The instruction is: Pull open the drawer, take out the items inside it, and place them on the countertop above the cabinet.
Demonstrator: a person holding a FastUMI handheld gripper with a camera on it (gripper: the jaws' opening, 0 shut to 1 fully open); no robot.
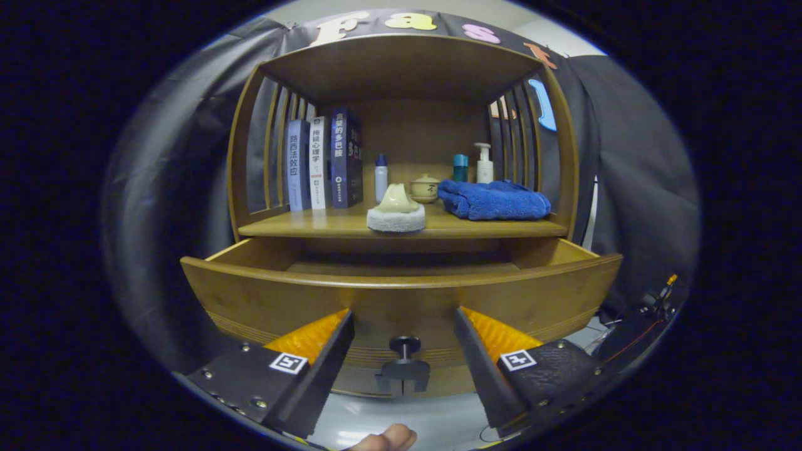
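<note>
A wooden cabinet [401, 156] with slatted sides stands against a black cloth wall, seen head-on from the gripper's own camera. On its countertop [313, 224], starting at the left, three books [322, 163] stand upright against the left slats. Next to them, toward the back, is a small white bottle with a blue cap [381, 178]. In front of it, at the counter's front edge, a pale cream object sits on a white round pad [396, 209]. Just behind that is a small cream lidded jar [425, 188]. Further right, at the back, stand a teal bottle [460, 168] and a white pump bottle [483, 164]. A folded blue towel [495, 200] lies in front of them, filling the right side of the counter.

Below the counter, the drawer [401, 294] is pulled out toward the camera. Its curved front panel blocks the view inside; only a strip of its bare wooden floor can be seen, so I cannot tell what it holds. A dark knob [405, 344] sits at the centre of the front panel.

The gripper [404, 351] is spread wide, gripping nothing, its fingers either side of the knob and apart from it. A fingertip [385, 438] of the person shows below.
</note>
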